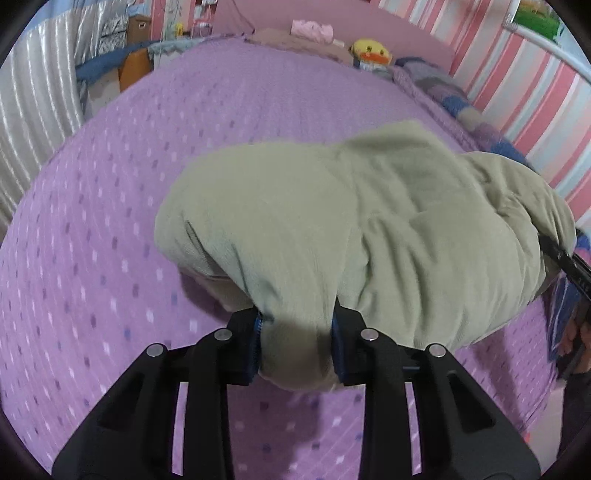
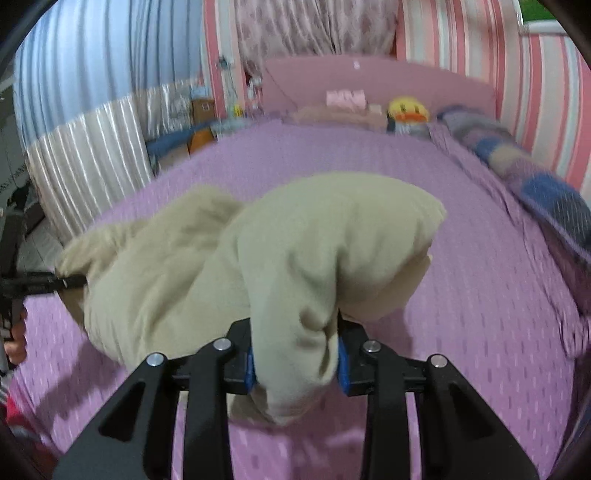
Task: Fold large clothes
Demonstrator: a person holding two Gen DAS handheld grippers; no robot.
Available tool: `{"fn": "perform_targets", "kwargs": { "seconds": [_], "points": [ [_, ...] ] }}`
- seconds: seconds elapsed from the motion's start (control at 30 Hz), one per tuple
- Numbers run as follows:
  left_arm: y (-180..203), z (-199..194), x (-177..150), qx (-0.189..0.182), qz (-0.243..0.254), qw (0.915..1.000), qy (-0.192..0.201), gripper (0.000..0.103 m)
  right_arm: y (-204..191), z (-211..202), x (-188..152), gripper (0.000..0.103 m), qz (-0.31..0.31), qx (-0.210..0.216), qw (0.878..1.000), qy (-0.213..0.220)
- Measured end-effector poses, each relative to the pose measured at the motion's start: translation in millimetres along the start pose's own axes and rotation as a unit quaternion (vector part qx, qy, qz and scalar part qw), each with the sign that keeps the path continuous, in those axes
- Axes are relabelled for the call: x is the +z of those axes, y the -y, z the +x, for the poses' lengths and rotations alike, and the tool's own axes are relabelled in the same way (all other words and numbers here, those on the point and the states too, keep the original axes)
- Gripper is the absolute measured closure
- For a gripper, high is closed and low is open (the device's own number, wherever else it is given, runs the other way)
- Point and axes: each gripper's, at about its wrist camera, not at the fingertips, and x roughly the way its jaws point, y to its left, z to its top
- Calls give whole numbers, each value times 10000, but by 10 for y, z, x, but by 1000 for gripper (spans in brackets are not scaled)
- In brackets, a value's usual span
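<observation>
The left gripper (image 1: 295, 343) clamps a bunched edge of the pale green garment (image 1: 369, 221), which drapes in a mound over the purple dotted bedspread (image 1: 110, 221). At the frame's right edge a second black gripper (image 1: 565, 258), probably the right one, meets the cloth's far side. A yellow duck plush (image 1: 370, 51) sits near the pink headboard (image 1: 266, 14).
</observation>
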Motion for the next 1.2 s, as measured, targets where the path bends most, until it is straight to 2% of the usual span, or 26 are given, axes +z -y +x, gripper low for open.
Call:
{"fn": "perform_targets", "kwargs": {
  "seconds": [0.13, 0.23, 0.3, 0.4, 0.43, 0.47, 0.53, 0.7, 0.73, 0.83, 1.0, 1.1, 1.2],
  "points": [
    [-177, 224, -205, 56, -184, 9997, -155, 72, 185, 305, -474, 69, 232, -184, 9980, -556],
    [-162, 286, -272, -2, -180, 9997, -151, 66, 442, 492, -715, 63, 788, 15, 9939, -767],
    [-218, 288, -296, -12, -156, 9998, -122, 62, 485, 509, -758, 56, 902, 51, 9930, -759],
    [-252, 163, -336, 95, -42, 9999, 74, 36, 481, 441, -754, 46, 930, -35, 9931, -719],
    [-235, 77, -339, 154, 8, 9996, 226, 21, 471, 406, -744, 39, 942, -24, 9932, -690],
    [-222, 27, -318, 183, 27, 9993, 312, 11, 459, 349, -738, 25, 982, 9, 9932, -621],
    [-201, -144, -302, 170, 55, 9984, 535, 9, 427, 219, -776, 12, 1008, -141, 9939, -428],
    [-170, -402, -514, 366, 169, 9951, 908, 3, 298, -123, -929, 10, 1213, -524, 9912, 49],
    [-150, -433, -592, 441, 204, 9938, 996, 3, 260, -174, -989, 6, 1256, -622, 9900, 151],
    [-143, -458, -865, 778, 256, 9890, 1228, 3, 137, -263, -1265, 5, 1401, -1168, 9818, 526],
    [-344, -420, -1425, 978, 87, 9869, 1278, 3, -169, -226, -1694, 5, 1056, -2113, 9697, 631],
    [-600, -427, -1672, 1077, -78, 9871, 1181, 3, -237, -272, -1911, 5, 864, -2175, 9701, 649],
    [-750, -514, -1769, 933, -351, 9882, 1159, 3, -339, -314, -2014, 5, 636, -2149, 9723, 661]
  ]
}}
